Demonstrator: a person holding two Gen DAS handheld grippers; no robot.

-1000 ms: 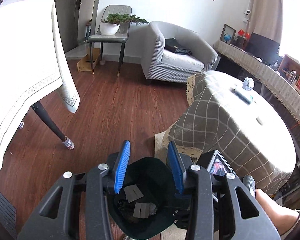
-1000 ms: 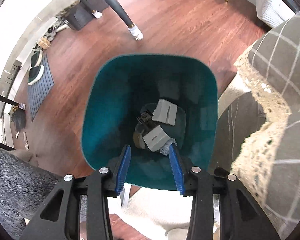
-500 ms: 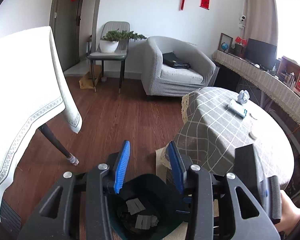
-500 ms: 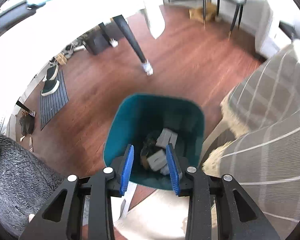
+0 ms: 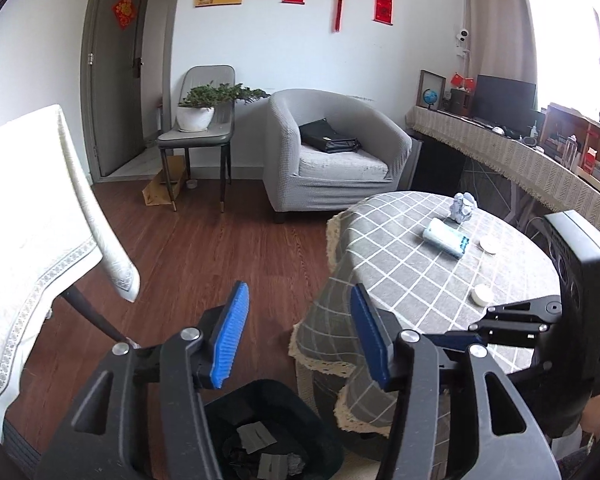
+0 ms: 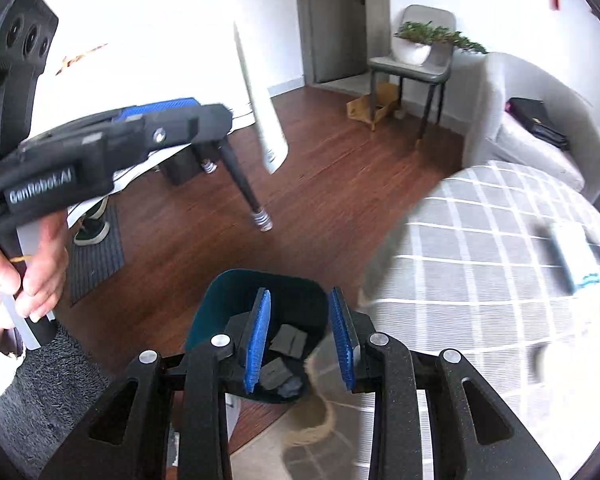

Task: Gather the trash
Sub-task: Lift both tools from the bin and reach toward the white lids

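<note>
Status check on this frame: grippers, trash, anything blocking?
Left gripper open, empty. Right gripper open, empty. Crumpled paper and wrapper on round table; bin below. Nothing blocking.

Both wrist cameras look forward and downward from above the floor; both views share the teal bin (image 5: 276,436) (image 6: 236,300), checked desk (image 5: 420,280) (image 6: 480,280) and armchair (image 5: 332,152) (image 6: 540,120).

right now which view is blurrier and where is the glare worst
Right wrist view: motion blur smears the grey checked tablecloth and the items on it at right, while the teal plastic bin stays fairly sharp. Left wrist view: crisp overall, but the window at top right and the white tablecloth at left are blown out; the fisheye lens bends the edges.
</note>
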